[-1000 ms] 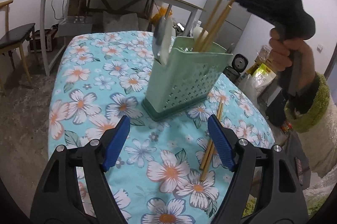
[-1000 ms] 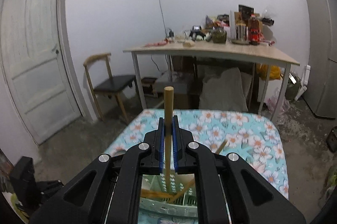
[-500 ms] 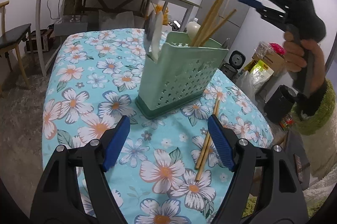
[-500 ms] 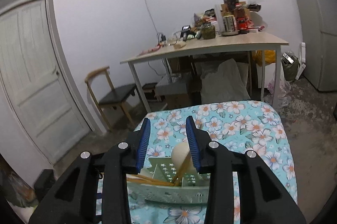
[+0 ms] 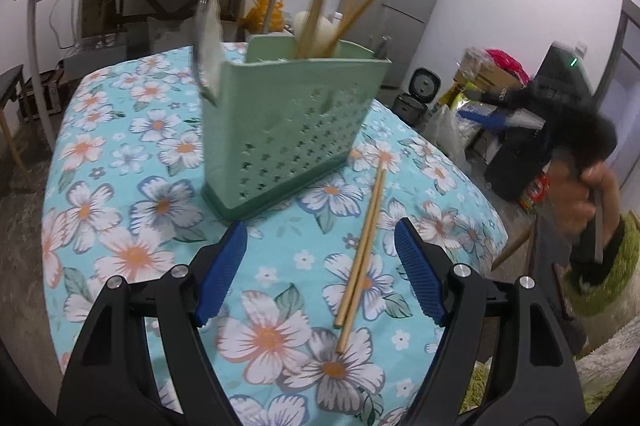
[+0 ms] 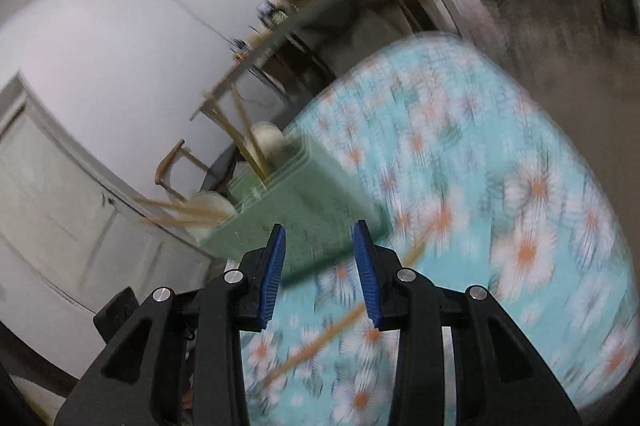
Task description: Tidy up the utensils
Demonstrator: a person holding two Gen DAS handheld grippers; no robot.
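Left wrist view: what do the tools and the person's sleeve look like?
Left tool: black plastic arms with silver screws, blue ribbed pads. Right tool: blurred, black body with blue pads; a green light glows on the black block above it. The sleeve is fuzzy green with a dark cuff.

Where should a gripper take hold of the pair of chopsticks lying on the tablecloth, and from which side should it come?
Probably near the middle of the chopsticks, from above, with the jaws across their width. They lie flat and close together on the tablecloth, so one pinch could catch both. Their far tips lie near the green holder, so mid-length gives more room. The open left gripper already frames them.
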